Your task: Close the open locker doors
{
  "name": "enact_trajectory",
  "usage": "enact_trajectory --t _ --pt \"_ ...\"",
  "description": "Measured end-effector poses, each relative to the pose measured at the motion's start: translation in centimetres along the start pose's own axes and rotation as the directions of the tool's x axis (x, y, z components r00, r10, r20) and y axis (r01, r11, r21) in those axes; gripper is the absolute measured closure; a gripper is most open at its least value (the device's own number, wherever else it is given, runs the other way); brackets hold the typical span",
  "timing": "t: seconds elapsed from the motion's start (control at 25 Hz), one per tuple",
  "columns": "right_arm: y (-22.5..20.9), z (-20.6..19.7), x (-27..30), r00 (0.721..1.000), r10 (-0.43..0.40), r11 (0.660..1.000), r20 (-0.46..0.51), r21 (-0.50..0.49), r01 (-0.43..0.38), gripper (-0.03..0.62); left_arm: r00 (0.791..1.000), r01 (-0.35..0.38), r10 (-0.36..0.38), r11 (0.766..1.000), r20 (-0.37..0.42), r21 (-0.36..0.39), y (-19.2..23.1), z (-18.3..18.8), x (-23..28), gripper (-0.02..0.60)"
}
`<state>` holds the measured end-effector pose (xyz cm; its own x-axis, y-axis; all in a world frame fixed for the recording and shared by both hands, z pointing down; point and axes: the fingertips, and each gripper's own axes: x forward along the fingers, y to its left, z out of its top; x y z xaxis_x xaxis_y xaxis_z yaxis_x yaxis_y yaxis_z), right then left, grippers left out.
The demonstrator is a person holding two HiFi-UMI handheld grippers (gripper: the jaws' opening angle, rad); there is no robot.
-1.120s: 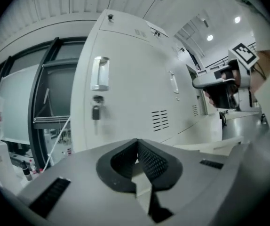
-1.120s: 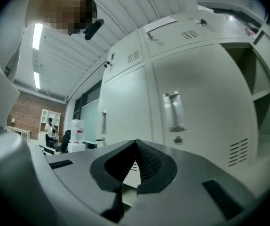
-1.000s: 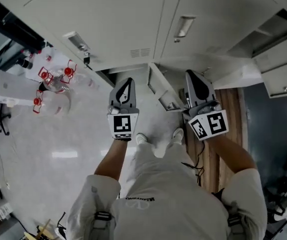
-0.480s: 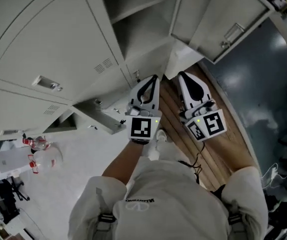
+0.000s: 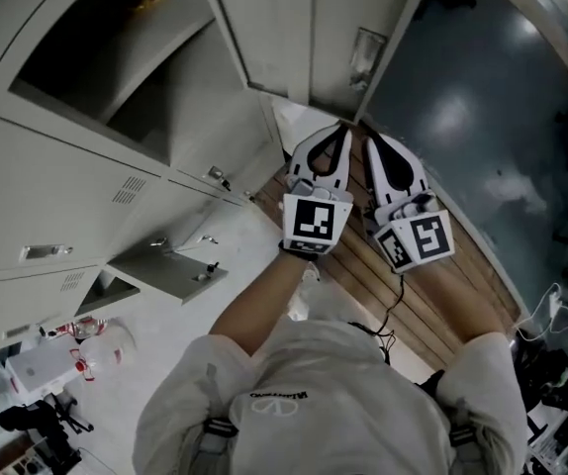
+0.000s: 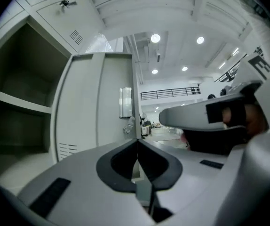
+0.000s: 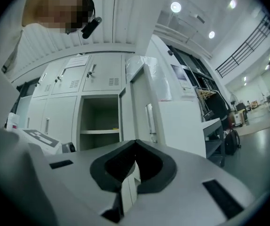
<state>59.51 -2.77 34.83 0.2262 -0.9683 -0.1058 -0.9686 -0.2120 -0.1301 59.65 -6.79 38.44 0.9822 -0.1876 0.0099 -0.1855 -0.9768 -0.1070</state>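
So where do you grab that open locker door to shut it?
Best near its free vertical edge, by the handle plate, not by the hinge: the locker door stands swung out beside its open compartment. Come from the side facing away from the compartment and push that way.

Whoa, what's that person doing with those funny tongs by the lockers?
A person stands at grey lockers holding tongs in each hand. The left tongs and right tongs are both shut and empty, side by side, pointing at an open locker door. They don't seem to touch it yet. A lower door is open too.
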Motion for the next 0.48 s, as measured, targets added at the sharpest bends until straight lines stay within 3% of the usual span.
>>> enact_trajectory --t 0.12,0.28,0.48 --pt "-2.2 0.2 -0.8 0.999 -0.036 0.999 0.006 -0.001 0.036 0.583 0.999 0.018 -0.017 1.000 -0.028 0.014 -0.6 -1.0 3.3 0.575" --pt "-4.2 0.5 -1.6 0.997 -0.072 0.997 0.009 -0.004 0.072 0.583 0.998 0.014 -0.012 1.000 -0.062 0.026 -0.9 -1.9 6.9 0.500" --pt "-5.2 1.1 -2.2 0.996 -0.087 0.996 0.017 -0.011 0.087 0.583 0.996 -0.042 0.046 0.998 -0.077 0.050 -0.9 -1.9 8.6 0.523"
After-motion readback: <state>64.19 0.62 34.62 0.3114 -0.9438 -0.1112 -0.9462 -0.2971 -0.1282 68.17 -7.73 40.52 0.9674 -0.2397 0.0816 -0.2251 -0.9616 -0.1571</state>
